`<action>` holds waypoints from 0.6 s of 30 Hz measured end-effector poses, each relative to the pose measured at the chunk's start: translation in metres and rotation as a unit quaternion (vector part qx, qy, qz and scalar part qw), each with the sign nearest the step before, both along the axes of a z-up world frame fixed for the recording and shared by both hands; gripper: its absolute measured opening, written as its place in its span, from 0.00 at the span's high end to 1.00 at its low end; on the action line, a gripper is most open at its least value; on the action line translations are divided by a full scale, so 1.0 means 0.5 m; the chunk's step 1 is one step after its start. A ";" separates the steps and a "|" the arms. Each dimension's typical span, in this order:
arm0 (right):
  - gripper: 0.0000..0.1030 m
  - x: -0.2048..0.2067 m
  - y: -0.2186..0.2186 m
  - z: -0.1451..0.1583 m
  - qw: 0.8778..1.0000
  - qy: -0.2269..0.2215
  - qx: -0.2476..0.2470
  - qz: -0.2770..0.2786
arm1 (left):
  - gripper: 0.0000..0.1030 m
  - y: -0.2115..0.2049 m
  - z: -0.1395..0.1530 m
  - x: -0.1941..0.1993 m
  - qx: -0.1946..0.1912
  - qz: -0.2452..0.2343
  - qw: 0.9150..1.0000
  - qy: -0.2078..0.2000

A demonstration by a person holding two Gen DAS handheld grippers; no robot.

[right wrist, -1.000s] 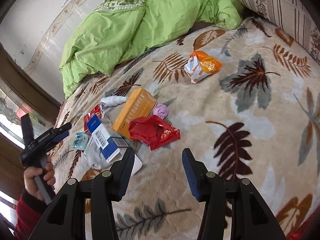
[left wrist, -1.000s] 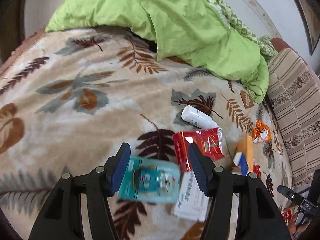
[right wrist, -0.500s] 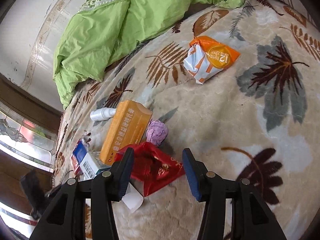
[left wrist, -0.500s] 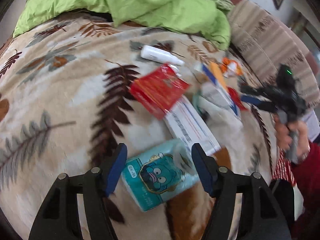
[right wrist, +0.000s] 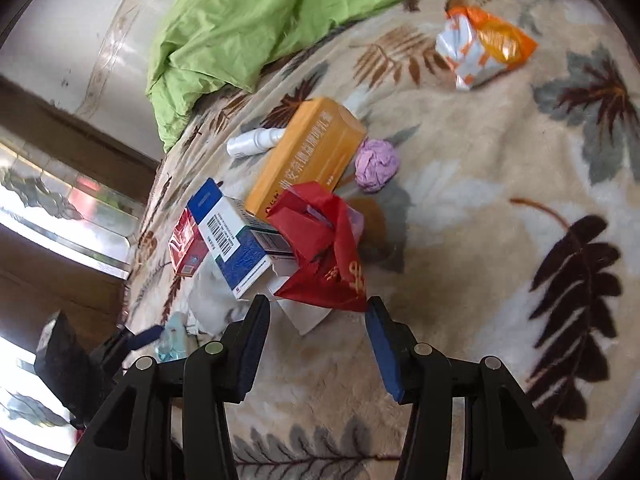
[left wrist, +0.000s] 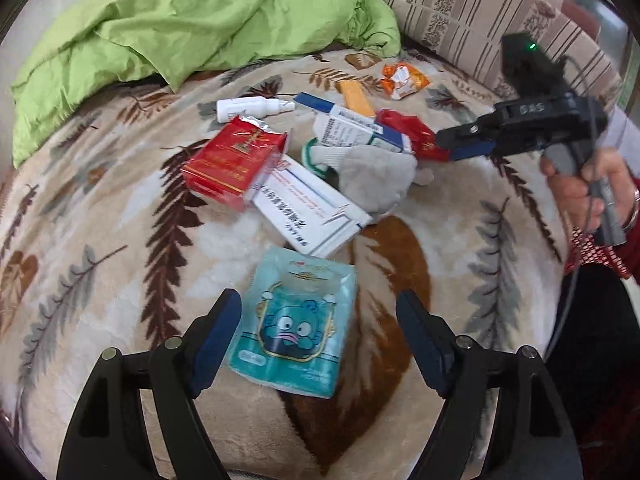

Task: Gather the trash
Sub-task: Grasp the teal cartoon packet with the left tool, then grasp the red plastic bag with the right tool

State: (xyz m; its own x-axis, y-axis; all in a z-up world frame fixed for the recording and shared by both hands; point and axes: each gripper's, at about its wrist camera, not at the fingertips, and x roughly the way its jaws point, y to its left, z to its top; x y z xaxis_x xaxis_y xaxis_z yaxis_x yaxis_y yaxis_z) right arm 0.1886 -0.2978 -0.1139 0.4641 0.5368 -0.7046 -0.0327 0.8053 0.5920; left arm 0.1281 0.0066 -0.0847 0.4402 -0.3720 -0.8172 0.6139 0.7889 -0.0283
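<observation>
Trash is piled in a loose heap on the leaf-print blanket (left wrist: 120,216). From the left wrist view, a teal pouch (left wrist: 294,324) with a cartoon face is seen lying flat between the left gripper (left wrist: 318,334) pads, which are opening and don't touch it. Beyond it, a white box (left wrist: 308,208) is partly tucked under a red packet (left wrist: 236,160), and a grey glove (left wrist: 372,176) is half buried under a blue-and-white box (left wrist: 360,130). An orange box (left wrist: 354,98) is mostly hidden behind that. The right gripper (left wrist: 460,146) is seen from the side near a red bag (left wrist: 416,138), its handle held by a hand (left wrist: 580,188) at the frame edge.

From the right wrist view, the right gripper (right wrist: 316,338) is held apart with nothing pinched; the red bag (right wrist: 324,256) sits just past the tips. A purple wad (right wrist: 376,164) is beside the orange box (right wrist: 308,156). The teal pouch (right wrist: 172,336) is barely made out here, cut off by the left gripper (right wrist: 140,338). A green quilt (right wrist: 260,20) is bunched at the blanket's far edge.
</observation>
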 end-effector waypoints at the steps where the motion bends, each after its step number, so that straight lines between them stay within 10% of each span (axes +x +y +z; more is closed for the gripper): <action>1: 0.48 -0.003 -0.002 0.008 1.000 -0.007 -0.011 -0.002 | 0.24 0.001 -0.001 0.001 0.003 0.004 1.000 -0.007; 12: 0.43 0.050 0.009 -0.002 0.993 -0.030 -0.114 -0.004 | 0.38 -0.014 -0.044 0.032 0.012 0.086 0.996 -0.002; 18: 0.80 0.037 0.026 -0.016 0.996 -0.026 -0.083 -0.034 | 0.66 -0.005 -0.028 0.018 -0.017 0.144 0.989 -0.004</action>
State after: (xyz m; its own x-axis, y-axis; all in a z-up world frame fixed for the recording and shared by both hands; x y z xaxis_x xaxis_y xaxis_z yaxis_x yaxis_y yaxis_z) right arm 0.2070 -0.2850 -0.1217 0.5330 0.3816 -0.7551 -0.0025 0.8932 0.4497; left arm 0.1372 0.0041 -0.0985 0.5377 -0.2580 -0.8027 0.3646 0.9296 -0.0546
